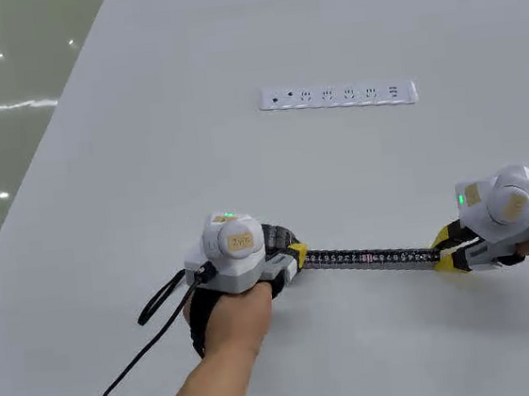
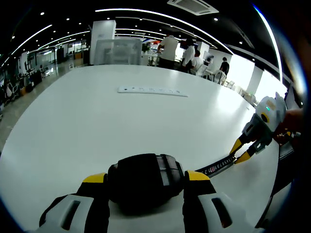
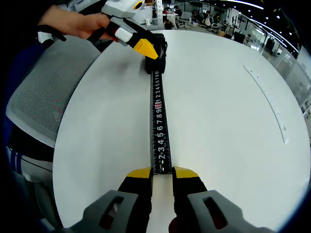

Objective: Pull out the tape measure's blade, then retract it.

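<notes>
White surface [image 1: 337,171] | left gripper [image 1: 287,250] jaws clamp tape measure case [image 2: 143,187] | right gripper [image 3: 162,174] jaws pinch blade [image 3: 159,121] tip, well away from case | pull-out seemingly done; retraction outstanding

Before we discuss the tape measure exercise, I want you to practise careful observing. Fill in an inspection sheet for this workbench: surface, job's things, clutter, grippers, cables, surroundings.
Surface: white table, wide and plain.
Job's things: black tape measure case resting on the table; blade pulled out, running between the two grippers.
Clutter: white power strip farther back, apart from the work.
Grippers: left gripper shut on the case; right gripper shut on the blade's end.
Cables: black cable trailing from the left gripper towards the person.
Surroundings: open office, people standing beyond the table; grey mesh chair beside it.
</notes>
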Action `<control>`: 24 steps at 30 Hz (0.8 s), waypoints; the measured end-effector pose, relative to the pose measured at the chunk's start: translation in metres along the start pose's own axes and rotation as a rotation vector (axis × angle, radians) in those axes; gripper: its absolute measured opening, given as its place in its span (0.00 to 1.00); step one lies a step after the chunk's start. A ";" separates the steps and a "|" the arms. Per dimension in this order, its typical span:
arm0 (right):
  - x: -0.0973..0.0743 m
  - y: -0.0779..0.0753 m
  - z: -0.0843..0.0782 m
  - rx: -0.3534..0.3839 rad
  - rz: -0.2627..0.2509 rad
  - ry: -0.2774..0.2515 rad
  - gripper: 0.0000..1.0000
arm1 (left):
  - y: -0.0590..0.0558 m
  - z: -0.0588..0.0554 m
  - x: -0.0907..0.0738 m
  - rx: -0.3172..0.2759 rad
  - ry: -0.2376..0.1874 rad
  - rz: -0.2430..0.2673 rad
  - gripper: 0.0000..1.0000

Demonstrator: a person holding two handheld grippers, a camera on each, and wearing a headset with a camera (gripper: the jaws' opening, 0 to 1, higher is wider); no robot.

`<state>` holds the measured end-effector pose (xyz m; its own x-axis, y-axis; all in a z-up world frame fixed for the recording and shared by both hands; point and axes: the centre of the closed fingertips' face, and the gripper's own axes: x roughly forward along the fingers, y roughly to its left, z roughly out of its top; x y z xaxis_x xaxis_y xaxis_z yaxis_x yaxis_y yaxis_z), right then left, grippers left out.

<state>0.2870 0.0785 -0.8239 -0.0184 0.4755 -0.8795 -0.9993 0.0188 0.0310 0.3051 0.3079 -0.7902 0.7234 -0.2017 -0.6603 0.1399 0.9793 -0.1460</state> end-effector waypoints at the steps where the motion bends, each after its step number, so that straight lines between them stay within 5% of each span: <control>1: 0.000 0.000 0.001 0.001 0.001 -0.001 0.11 | 0.000 0.000 0.000 0.000 0.000 -0.001 0.57; 24: 0.013 0.002 0.023 0.009 0.021 -0.038 0.11 | 0.000 0.000 -0.001 -0.006 -0.008 -0.022 0.57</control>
<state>0.2852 0.1043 -0.8241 -0.0379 0.5087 -0.8601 -0.9984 0.0166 0.0537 0.3041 0.3079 -0.7895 0.7257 -0.2229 -0.6509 0.1519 0.9746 -0.1644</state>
